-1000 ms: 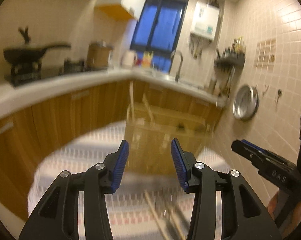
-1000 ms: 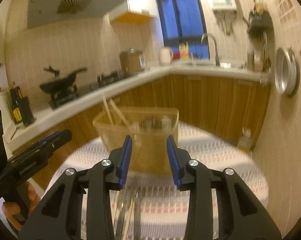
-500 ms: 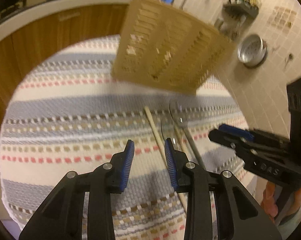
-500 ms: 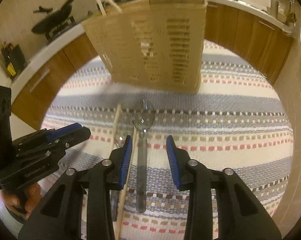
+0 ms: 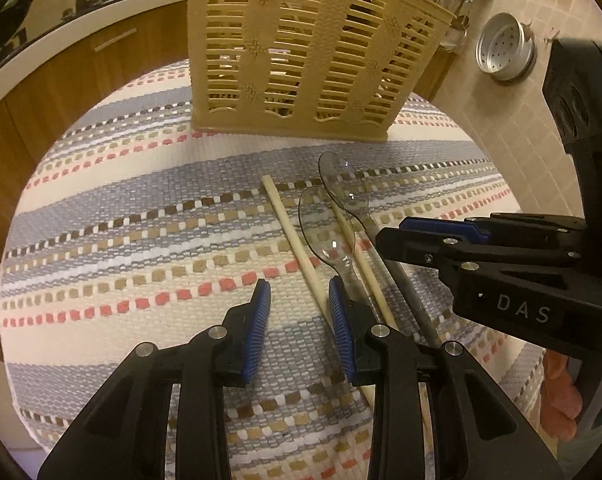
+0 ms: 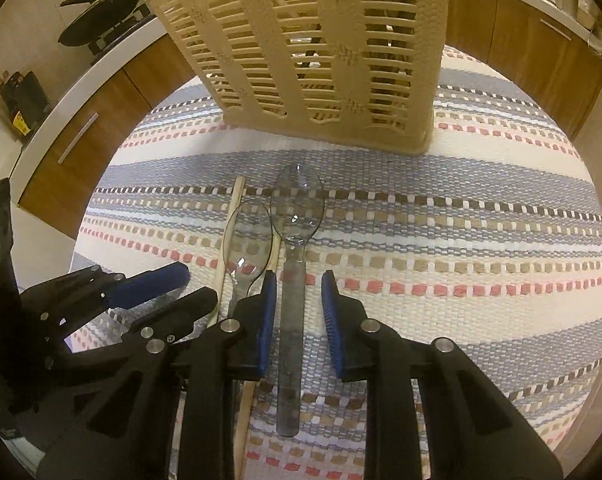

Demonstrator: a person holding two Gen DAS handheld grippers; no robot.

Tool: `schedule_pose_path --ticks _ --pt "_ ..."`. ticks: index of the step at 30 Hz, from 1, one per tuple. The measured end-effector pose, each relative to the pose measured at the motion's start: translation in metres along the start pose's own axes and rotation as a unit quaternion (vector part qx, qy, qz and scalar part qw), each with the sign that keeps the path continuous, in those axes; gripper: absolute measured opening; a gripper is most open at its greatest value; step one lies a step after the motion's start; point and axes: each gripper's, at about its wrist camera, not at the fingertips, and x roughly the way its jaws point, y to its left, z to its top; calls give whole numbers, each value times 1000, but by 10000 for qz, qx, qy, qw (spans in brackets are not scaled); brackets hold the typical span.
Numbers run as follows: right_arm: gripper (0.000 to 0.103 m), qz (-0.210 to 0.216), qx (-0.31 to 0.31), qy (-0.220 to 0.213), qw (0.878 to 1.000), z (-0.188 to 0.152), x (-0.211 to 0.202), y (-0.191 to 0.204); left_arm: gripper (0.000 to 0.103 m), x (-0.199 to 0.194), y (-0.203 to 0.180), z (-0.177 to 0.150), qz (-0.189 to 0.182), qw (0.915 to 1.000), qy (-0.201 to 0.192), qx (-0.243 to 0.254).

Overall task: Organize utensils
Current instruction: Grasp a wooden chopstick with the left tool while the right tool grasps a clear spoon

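Both grippers drop from room-level view a second ago to just above desk, so picking starts now.

Right gripper point(image 6: 299, 304): fingers wide, straddling smoky translucent spoon point(image 6: 295, 236) handle, not closed yet.

Left gripper point(image 5: 299, 320): fingers wide, empty, pale wooden chopstick point(image 5: 295, 240) just past right finger, clear spoon point(image 5: 327, 232) beside it.

Beyond: beige slatted plastic basket point(image 6: 321, 40), upright on woven striped cloth point(image 6: 481, 240).
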Motion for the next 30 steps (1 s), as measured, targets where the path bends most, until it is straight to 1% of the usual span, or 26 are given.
schedule_pose_path --ticks 3,4,6,10,12,13,14,17,19,22,24,25,26,29,30 --pt "20 57 17 -27 10000 3 -1 -2 29 2 -13 0 314 9992 89 226" --pt "20 84 52 -65 9999 3 -3 -3 31 4 -18 0 464 9983 120 316" --pt "20 163 102 -118 9997 3 -9 -7 31 7 -28 -1 711 9962 166 465" --pt "20 168 -12 -136 9998 3 -18 -9 30 16 -44 2 1024 9926 302 574" --pt "20 154 -76 -26 9998 5 -19 -7 21 17 -49 6 1042 9920 360 617" --pt "20 190 -90 58 9998 6 -19 -7 9 17 -50 7 1103 9911 395 635" --pt "20 201 -109 129 9997 7 -18 -6 5 18 -50 8 1152 9907 402 608" --pt "20 65 -159 206 9996 7 -15 -2 4 14 -34 9 782 9956 428 300" --pt "20 33 -145 270 9995 8 -10 -1 4 2 -12 3 504 9979 413 37" --pt "20 12 -137 400 9991 10 0 2 4 -7 15 -6 366 9980 412 -310" --pt "20 -178 -185 463 9986 12 7 6 4 -12 30 -9 168 9973 452 -554" --pt "20 -247 -194 514 9982 14 12 8 4 -13 37 -9 175 9968 432 -653" --pt "21 -270 -197 493 9982 16 13 10 4 -14 39 -9 181 9966 419 -685" --pt "20 -329 -223 518 9979 21 17 15 5 -14 48 -8 17 9954 520 -799" --pt "20 -369 -254 567 9974 22 19 17 5 -13 48 -5 -16 9956 590 -734"
